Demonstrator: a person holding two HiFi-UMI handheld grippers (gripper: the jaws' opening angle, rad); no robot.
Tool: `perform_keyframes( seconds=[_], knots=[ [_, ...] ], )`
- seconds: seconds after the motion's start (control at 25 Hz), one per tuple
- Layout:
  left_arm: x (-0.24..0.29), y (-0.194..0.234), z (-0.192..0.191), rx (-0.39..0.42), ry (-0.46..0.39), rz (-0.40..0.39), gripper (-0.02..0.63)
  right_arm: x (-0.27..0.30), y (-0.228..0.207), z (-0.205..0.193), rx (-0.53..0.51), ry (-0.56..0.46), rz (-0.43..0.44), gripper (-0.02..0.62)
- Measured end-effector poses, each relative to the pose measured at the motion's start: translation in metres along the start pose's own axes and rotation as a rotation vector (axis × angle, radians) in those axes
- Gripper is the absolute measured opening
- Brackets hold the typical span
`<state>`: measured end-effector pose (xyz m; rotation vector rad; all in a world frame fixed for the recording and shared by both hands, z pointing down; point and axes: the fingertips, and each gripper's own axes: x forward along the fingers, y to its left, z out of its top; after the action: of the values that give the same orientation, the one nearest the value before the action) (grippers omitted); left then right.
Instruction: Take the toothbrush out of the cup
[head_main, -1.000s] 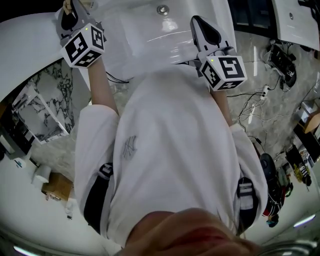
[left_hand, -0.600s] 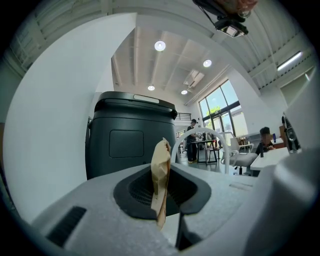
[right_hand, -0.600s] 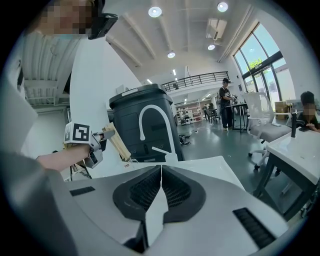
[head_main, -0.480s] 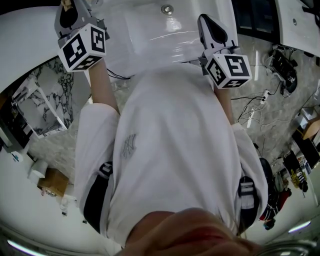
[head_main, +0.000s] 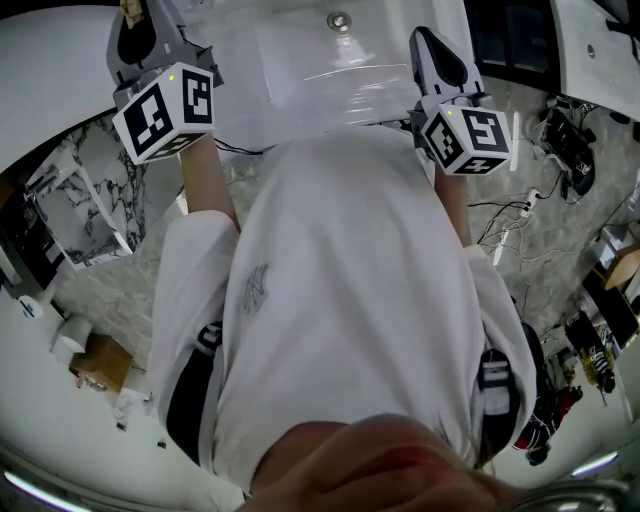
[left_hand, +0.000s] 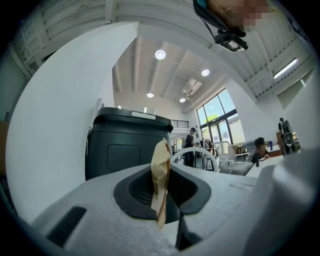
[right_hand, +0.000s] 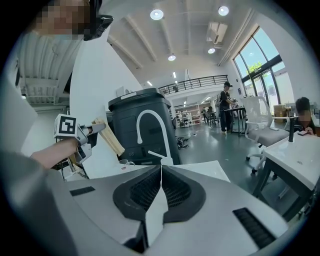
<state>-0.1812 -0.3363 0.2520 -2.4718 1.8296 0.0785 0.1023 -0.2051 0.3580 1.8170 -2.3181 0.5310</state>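
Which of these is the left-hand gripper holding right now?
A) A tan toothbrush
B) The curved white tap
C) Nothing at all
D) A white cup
A: in the left gripper view the toothbrush stands clamped between that gripper's jaws, and the right gripper view shows the same tan stick jutting from the left gripper.
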Motion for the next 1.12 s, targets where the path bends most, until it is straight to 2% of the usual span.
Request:
perform_keyframes(
  seconds=[0.56, 1.12],
  knots=[
    [-0.034, -0.015, 0.037, -0.034, -0.057, -0.039, 0.054, -0.015, -0.02, 0.014, -0.013, -0.036, -0.048, 0.014],
    [-0.064, -0.025, 0.04, -0.062, -0.051, -0.088, 0.054, -0.032, -0.035, 0.017, -0.023, -0.051, -0.108, 0.015]
  ],
)
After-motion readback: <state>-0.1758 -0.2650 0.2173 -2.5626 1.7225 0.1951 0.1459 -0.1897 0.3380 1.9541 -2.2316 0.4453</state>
